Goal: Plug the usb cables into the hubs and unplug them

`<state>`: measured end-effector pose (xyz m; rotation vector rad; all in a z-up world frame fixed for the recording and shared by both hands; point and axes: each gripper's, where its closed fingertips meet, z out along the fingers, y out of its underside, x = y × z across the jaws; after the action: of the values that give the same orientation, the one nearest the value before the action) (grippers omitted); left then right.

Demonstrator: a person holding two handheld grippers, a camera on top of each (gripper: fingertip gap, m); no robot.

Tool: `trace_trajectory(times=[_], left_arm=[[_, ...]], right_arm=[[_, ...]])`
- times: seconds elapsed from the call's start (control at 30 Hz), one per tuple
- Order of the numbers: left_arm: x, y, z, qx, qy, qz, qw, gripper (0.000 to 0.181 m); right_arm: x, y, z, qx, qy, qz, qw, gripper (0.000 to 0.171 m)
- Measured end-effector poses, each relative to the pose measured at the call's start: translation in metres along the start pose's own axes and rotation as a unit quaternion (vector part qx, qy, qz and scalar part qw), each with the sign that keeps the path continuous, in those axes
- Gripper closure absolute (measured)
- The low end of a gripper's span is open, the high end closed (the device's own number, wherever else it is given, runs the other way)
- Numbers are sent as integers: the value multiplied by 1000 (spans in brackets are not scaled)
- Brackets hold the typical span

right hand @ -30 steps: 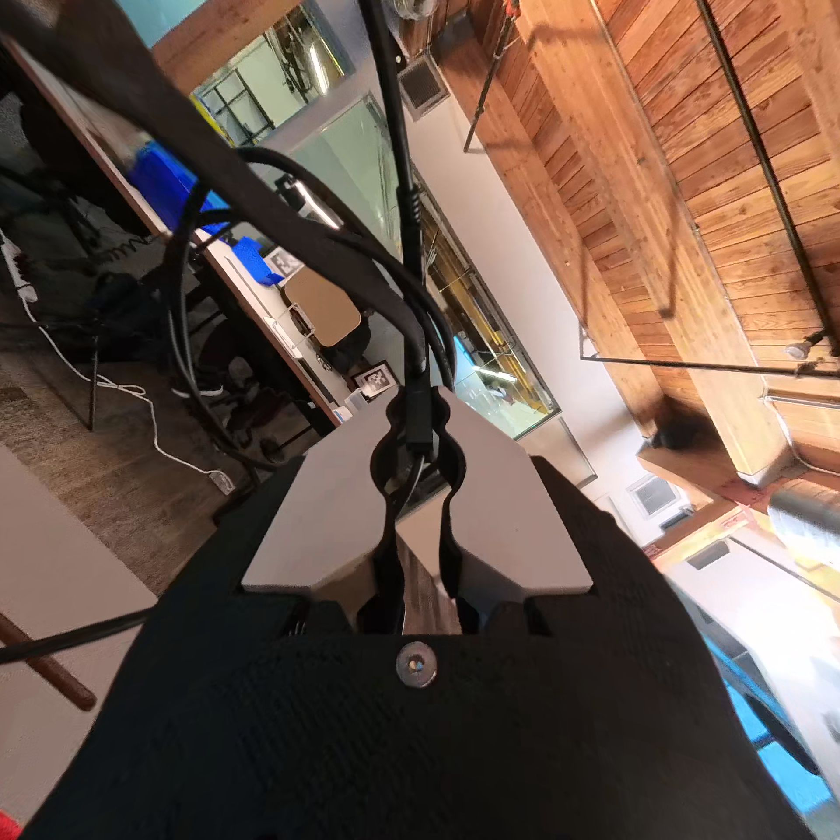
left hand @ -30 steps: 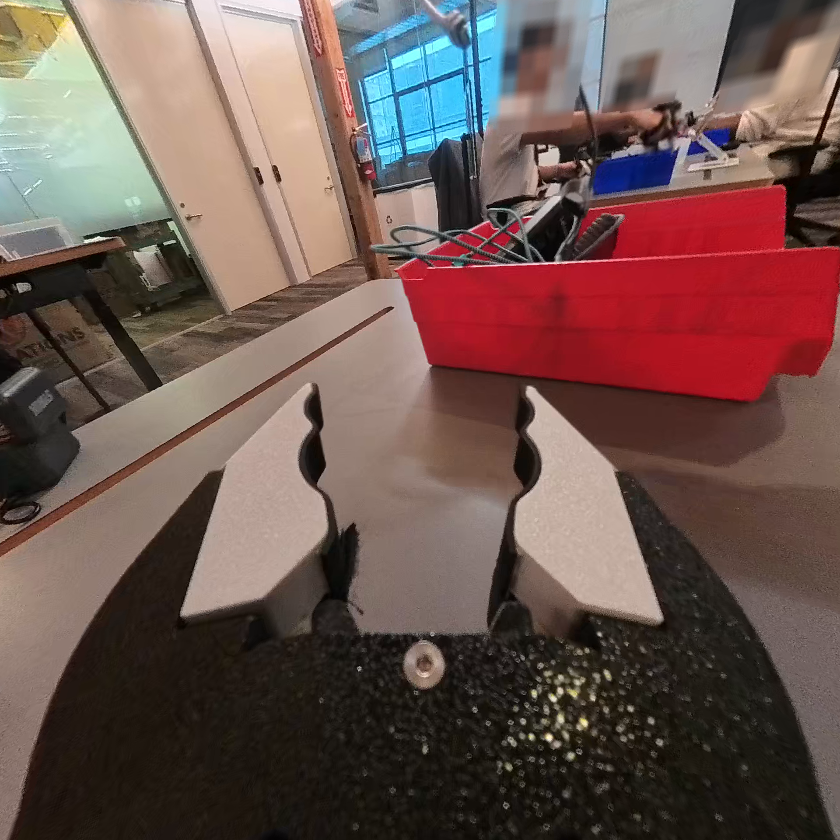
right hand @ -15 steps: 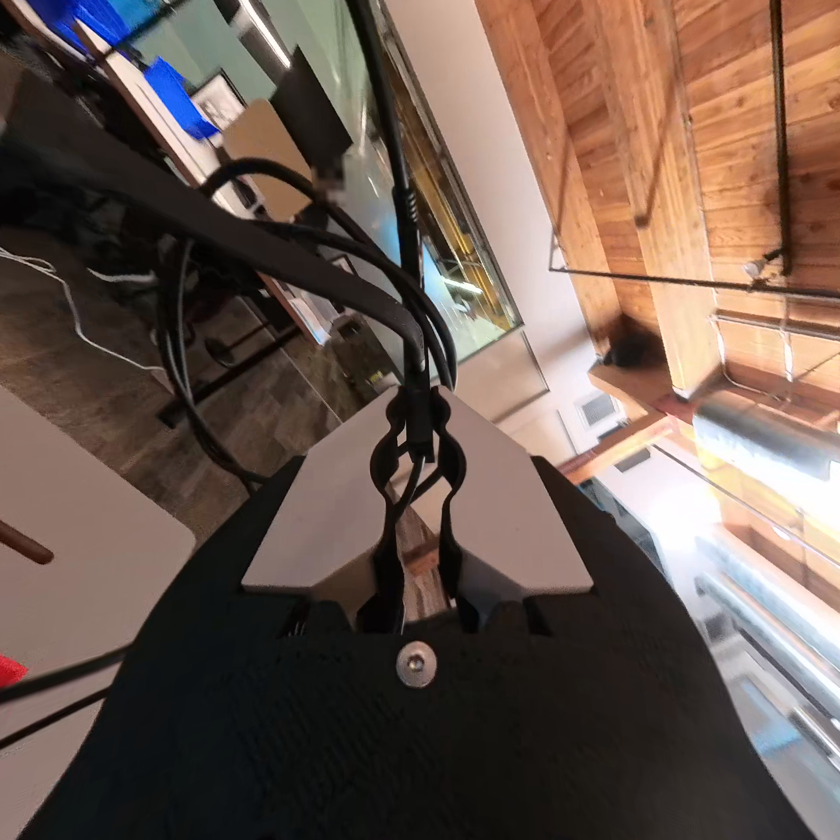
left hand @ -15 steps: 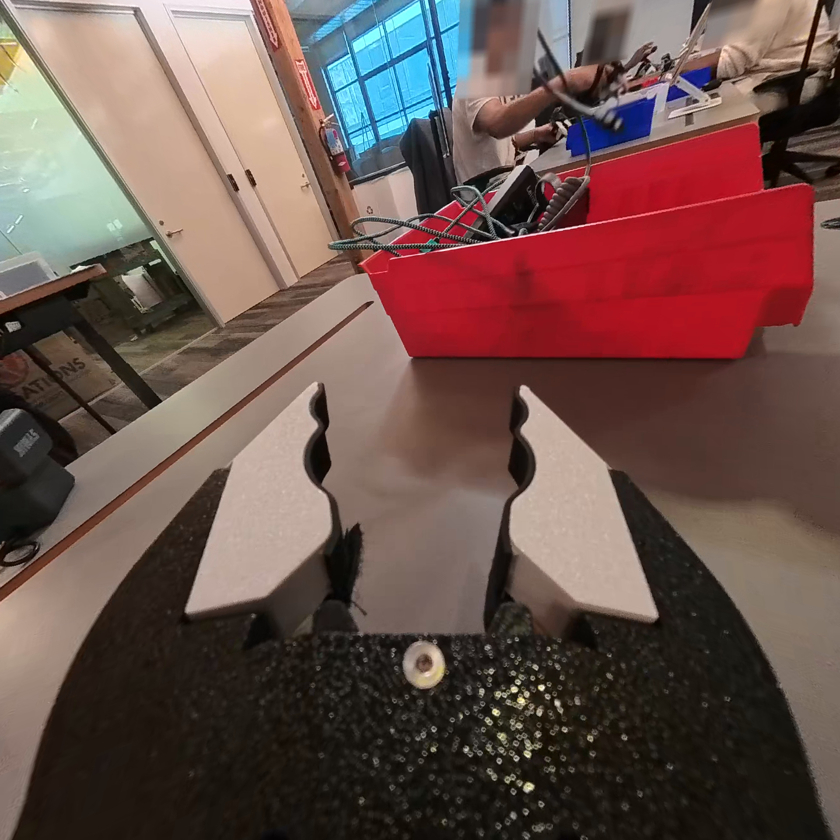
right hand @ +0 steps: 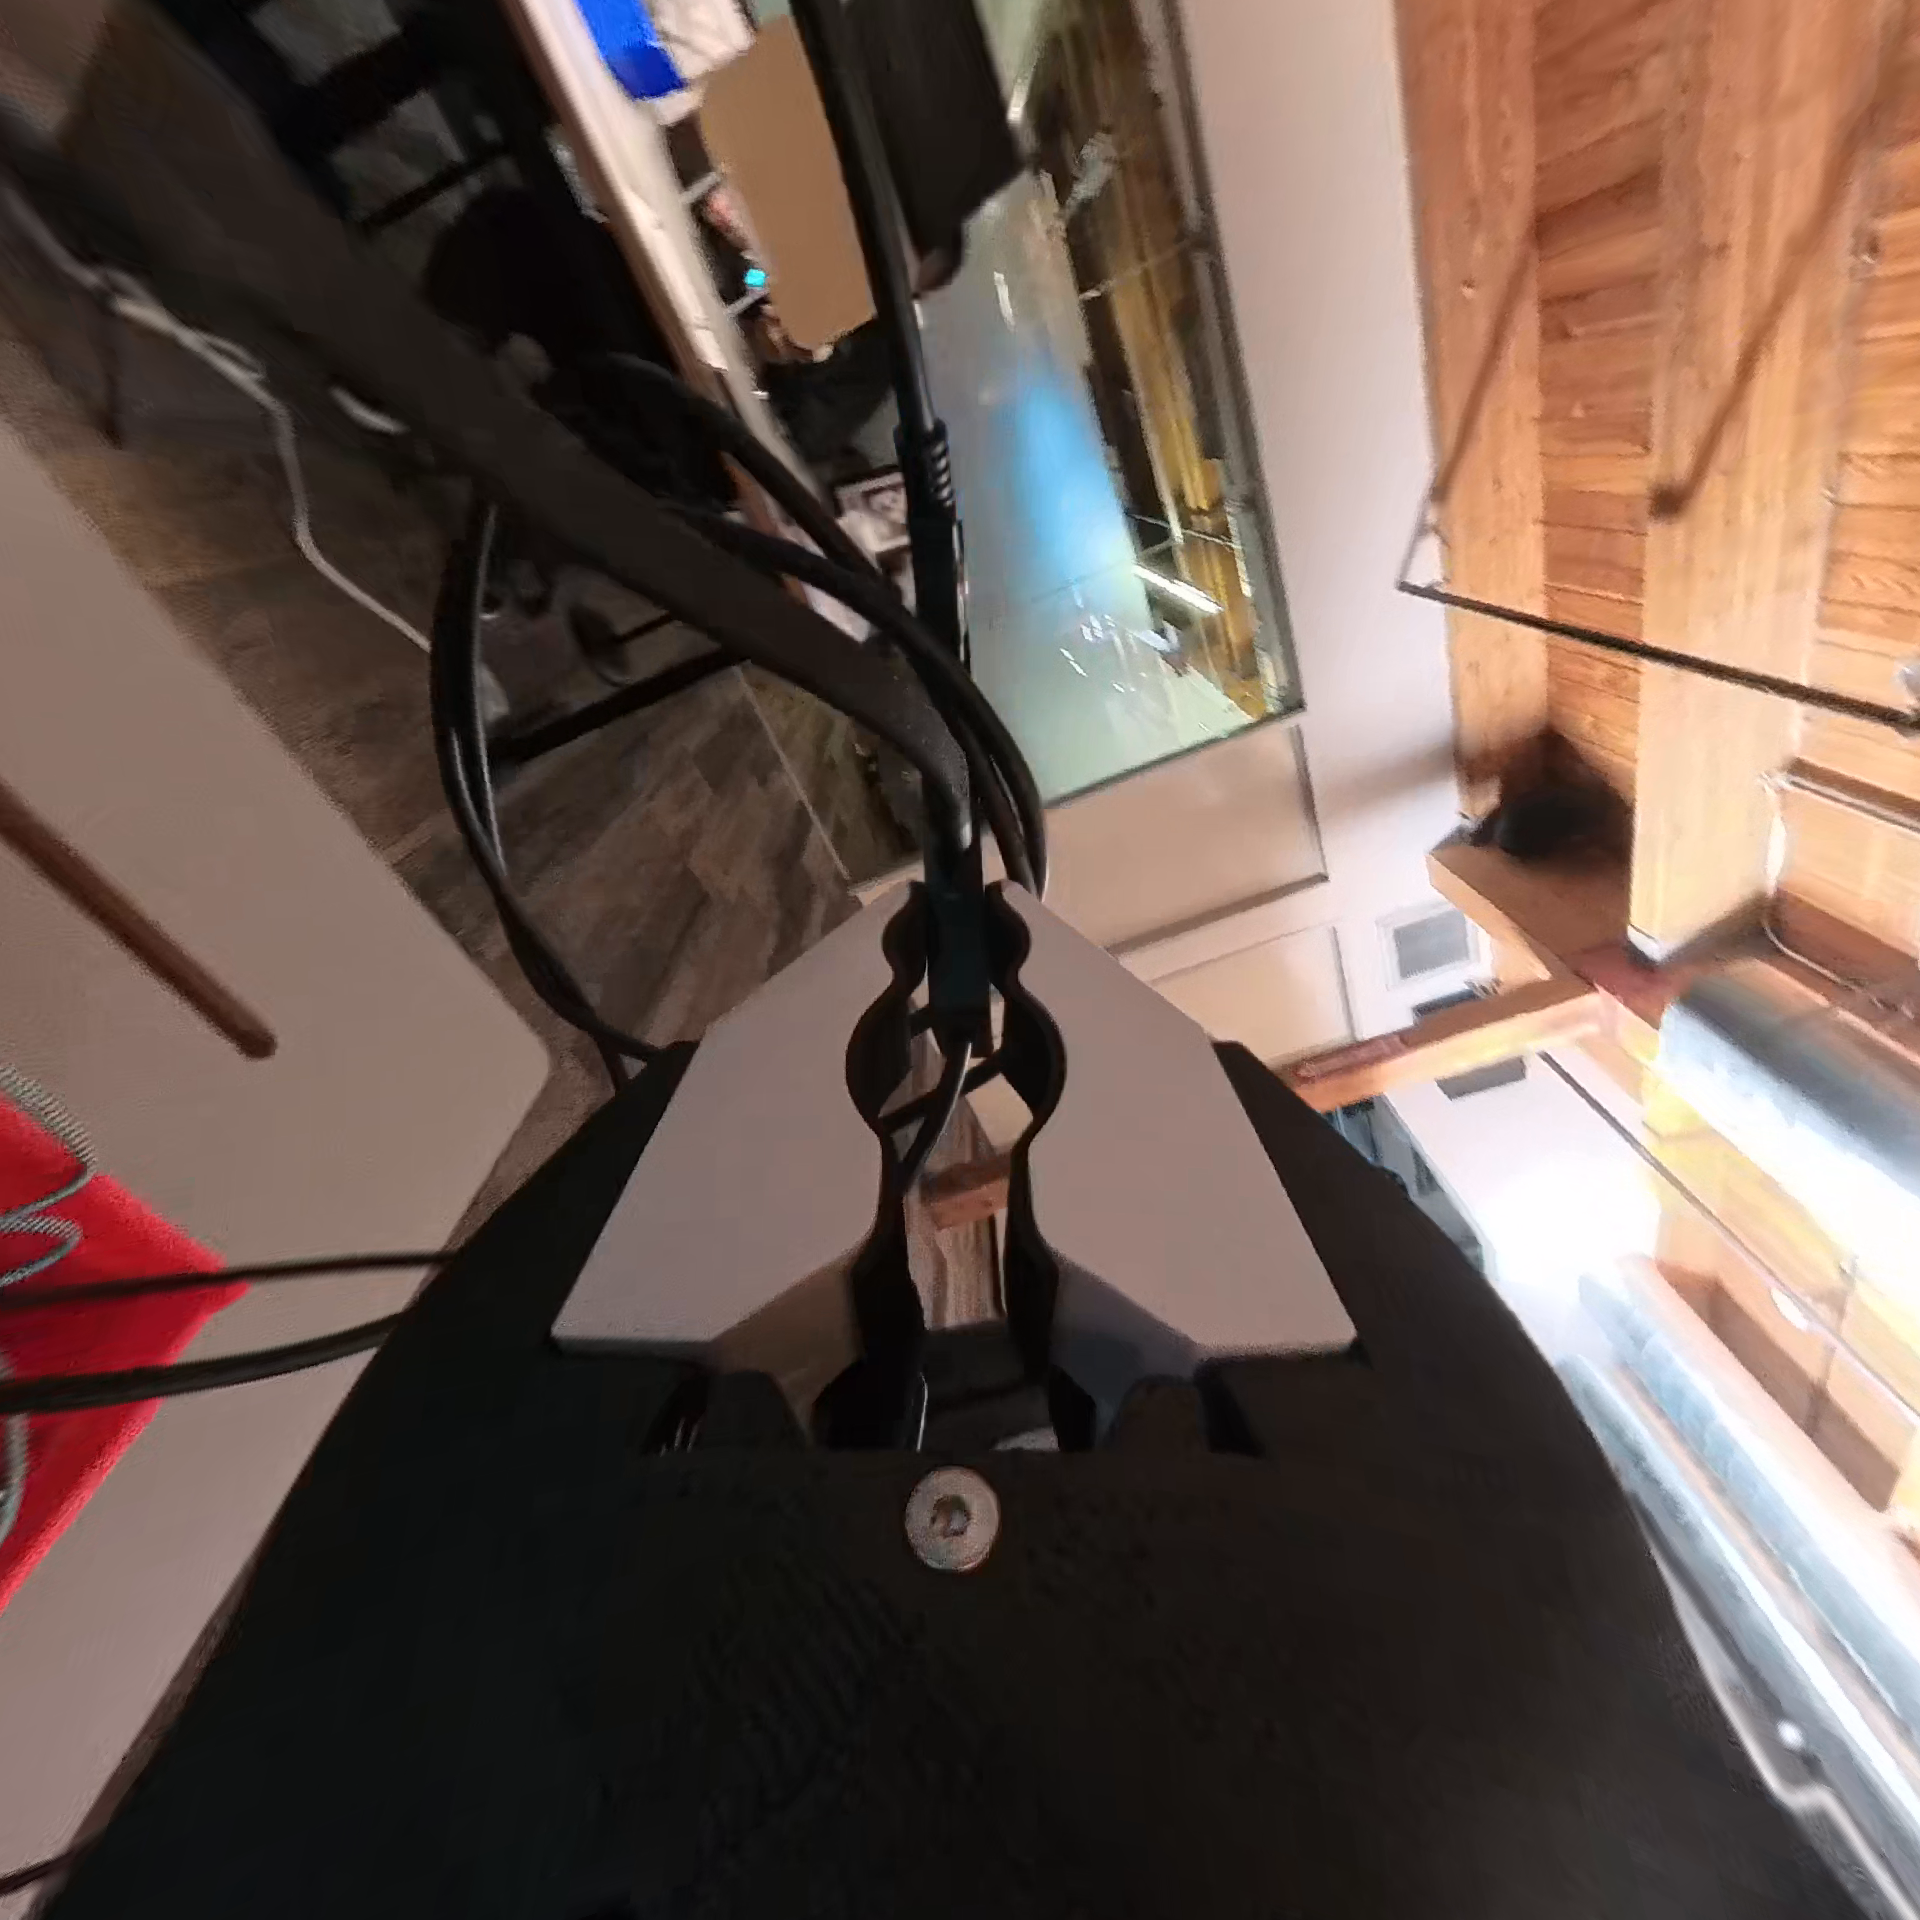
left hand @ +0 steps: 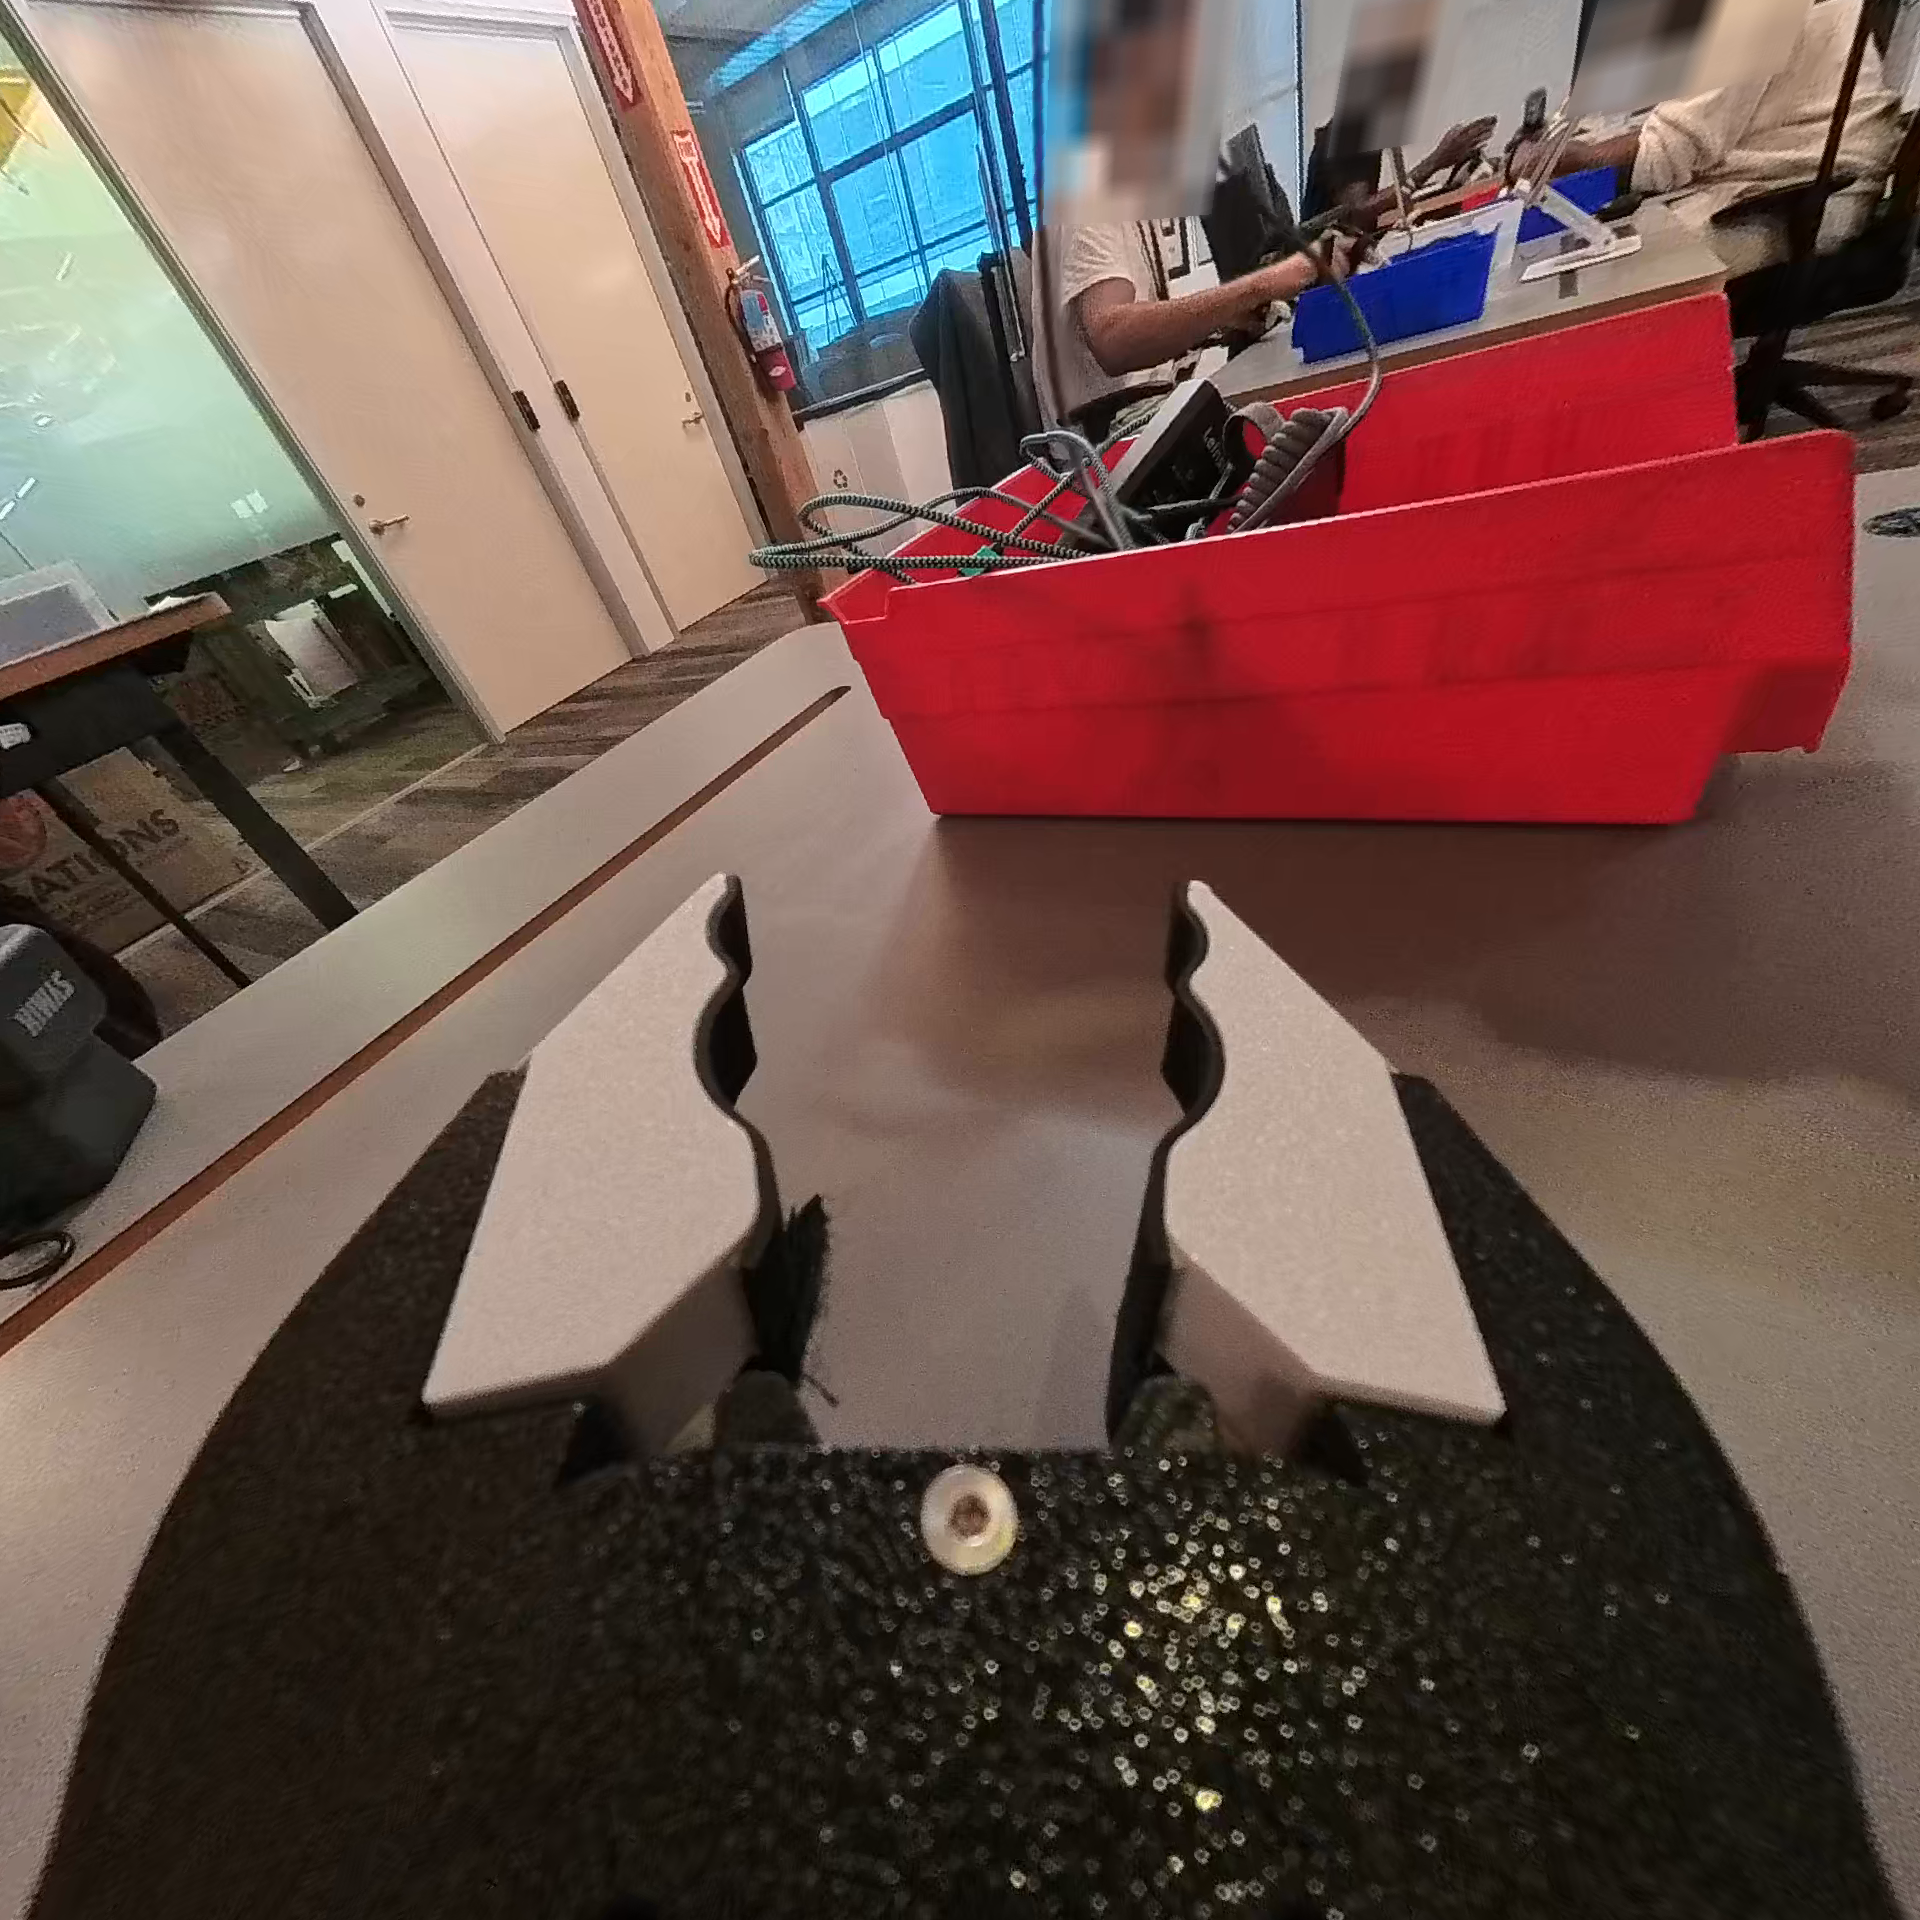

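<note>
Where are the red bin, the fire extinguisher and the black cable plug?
red bin (left hand: pixel 1351 717), left wrist view, front wall.
fire extinguisher (left hand: pixel 767 335), left wrist view, red body.
black cable plug (right hand: pixel 958 951), right wrist view, plug body.

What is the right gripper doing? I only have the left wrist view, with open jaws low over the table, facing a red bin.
Observer: The right gripper is shut on a black usb cable, gripping it at the plug.
Operator: Is it aimed at the table too?
Observer: No. It points upward and sideways, toward a wooden ceiling; the table shows only at the left of that view.
Operator: Is a hub in front of it?
Observer: None shows. More black cables loop just past the jaws.
</note>
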<state>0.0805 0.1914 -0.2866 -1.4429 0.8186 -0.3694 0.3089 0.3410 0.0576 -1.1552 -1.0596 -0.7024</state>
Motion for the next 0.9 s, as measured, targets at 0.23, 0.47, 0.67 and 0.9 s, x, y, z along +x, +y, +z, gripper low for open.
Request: trace_trajectory(times=[0.23,0.47,0.67,0.9], left_arm=[[1,1,1,-2,2,2,1000,103],[1,1,1,-3,4,3,1000,104],[3,2,2,-5,8,6,1000,105],[6,3,4,-7,14,12,1000,106]], right_arm=[[-109,19,-7,-15,-142,-46,989,162],[-234,67,-14,-104,-339,-133,925,162],[-300,106,-30,-212,-474,-181,835,161],[-328,109,-24,-244,-498,-152,818,161]])
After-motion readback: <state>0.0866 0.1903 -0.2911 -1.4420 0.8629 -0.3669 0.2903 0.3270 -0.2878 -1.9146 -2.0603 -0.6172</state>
